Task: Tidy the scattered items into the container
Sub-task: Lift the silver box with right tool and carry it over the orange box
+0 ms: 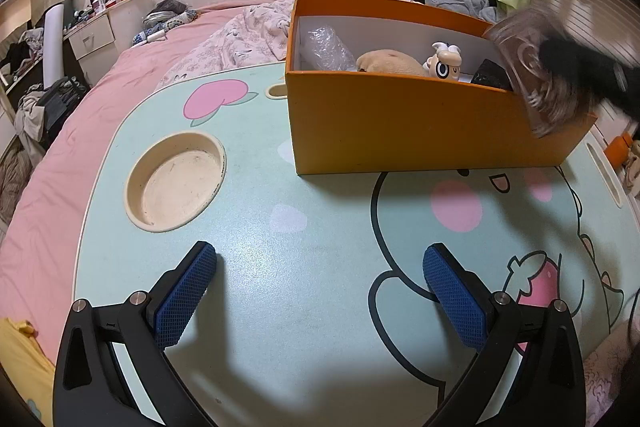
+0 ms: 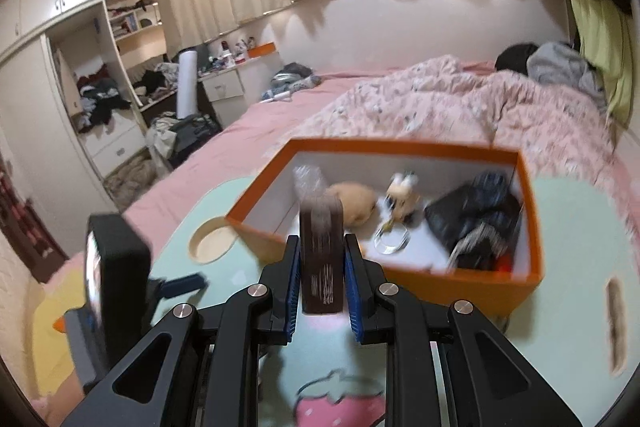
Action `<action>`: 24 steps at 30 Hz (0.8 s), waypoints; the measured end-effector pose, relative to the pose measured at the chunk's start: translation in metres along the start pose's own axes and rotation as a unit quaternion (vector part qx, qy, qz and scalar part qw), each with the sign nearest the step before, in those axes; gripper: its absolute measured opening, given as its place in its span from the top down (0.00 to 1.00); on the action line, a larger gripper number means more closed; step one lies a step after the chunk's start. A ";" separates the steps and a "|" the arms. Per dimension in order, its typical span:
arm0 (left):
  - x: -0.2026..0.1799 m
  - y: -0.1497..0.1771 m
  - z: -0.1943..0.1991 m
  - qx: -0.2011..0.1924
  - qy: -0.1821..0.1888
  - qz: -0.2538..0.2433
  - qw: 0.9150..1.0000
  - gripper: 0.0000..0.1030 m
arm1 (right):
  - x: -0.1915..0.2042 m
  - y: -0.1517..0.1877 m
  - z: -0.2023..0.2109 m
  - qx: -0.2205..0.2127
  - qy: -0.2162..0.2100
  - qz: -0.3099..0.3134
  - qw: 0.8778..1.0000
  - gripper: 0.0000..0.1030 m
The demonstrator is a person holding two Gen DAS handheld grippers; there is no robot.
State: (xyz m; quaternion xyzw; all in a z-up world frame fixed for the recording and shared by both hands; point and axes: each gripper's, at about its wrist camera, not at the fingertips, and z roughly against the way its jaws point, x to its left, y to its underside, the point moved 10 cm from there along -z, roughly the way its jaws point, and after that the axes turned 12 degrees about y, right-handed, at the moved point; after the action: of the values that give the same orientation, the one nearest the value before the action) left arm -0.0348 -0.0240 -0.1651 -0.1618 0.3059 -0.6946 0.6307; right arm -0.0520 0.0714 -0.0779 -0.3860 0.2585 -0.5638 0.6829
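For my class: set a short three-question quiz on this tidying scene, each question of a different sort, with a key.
1. True or false: the left gripper is shut on a toy.
2. Which gripper clamps the brownish item?
3. The orange box stands on: A the cartoon-print table; B the floor; C a shelf.
Key: 1 false, it is open and empty; 2 the right gripper; 3 A.

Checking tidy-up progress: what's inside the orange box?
Inside the orange box: crinkled plastic wrap, tan plush, small figurine, clear round lid, dark bundle. Anything beneath them is hidden.
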 end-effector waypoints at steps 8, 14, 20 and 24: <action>0.001 0.000 0.000 0.000 0.000 0.000 1.000 0.00 | -0.039 -0.062 -0.029 0.031 0.001 -0.048 0.998 0.80; -0.001 0.000 0.000 -0.001 0.001 0.001 1.000 0.00 | -0.034 -0.051 -0.063 0.122 -0.016 -0.063 0.990 0.80; -0.003 0.001 -0.001 -0.002 0.003 0.002 1.000 0.00 | -0.022 -0.020 -0.081 0.162 -0.006 -0.053 0.985 0.80; -0.004 0.003 -0.001 -0.003 0.004 0.003 1.000 0.00 | -0.022 -0.021 -0.081 0.146 0.022 -0.038 0.988 0.63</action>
State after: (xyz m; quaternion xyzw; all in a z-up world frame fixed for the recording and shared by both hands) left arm -0.0330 -0.0195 -0.1672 -0.1596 0.3110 -0.6924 0.6311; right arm -0.1331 0.0721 -0.1083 -0.2788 0.1735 -0.6294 0.7043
